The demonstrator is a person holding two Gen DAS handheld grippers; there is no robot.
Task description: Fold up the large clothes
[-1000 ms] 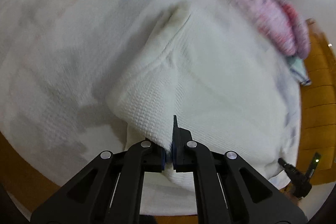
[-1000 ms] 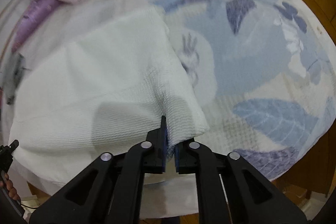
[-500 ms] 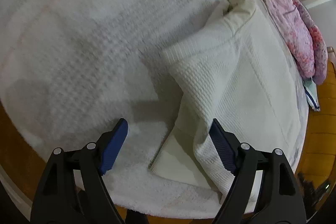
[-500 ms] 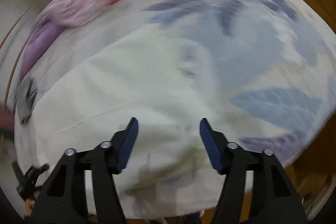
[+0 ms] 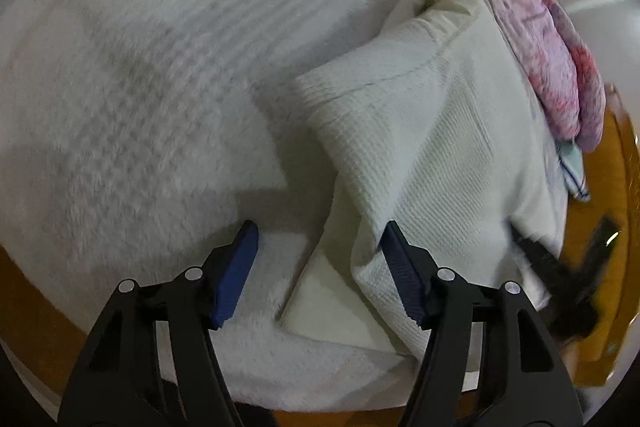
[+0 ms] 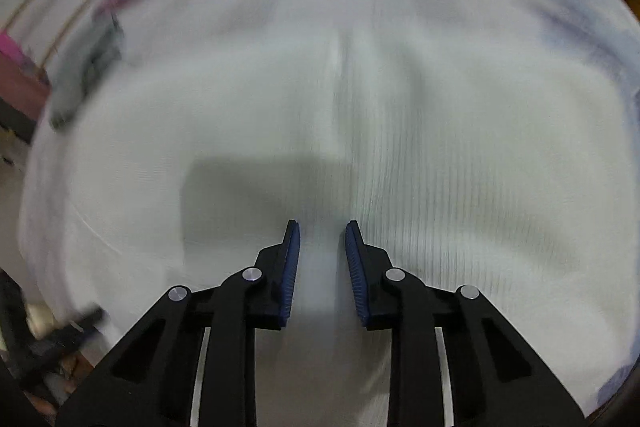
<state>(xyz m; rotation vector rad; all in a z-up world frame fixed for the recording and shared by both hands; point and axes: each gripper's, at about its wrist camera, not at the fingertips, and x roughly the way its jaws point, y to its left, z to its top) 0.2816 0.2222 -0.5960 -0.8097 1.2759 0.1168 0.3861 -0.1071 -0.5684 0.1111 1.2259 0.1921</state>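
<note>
A white waffle-knit garment [image 5: 432, 131] lies folded on the bed, its near corner between and just beyond the fingers of my left gripper [image 5: 320, 267]. The left gripper is open and empty above that corner. In the right wrist view the same white garment [image 6: 400, 131] fills the frame, blurred by motion. My right gripper [image 6: 322, 259] hangs over it, open with a narrower gap, holding nothing. The right gripper also shows as a dark blur in the left wrist view [image 5: 568, 279], at the garment's far right edge.
A fluffy white blanket [image 5: 132, 115] covers the bed on the left. A pink and purple quilt [image 5: 548, 39] is bunched along the far edge. A wooden bed frame [image 5: 624, 187] borders the right. A dark grey item [image 6: 84, 75] lies at the left.
Both grippers were shut on the garment's edge one second ago. Both have let go and opened. The right gripper has since narrowed and swung over the middle of the garment.
</note>
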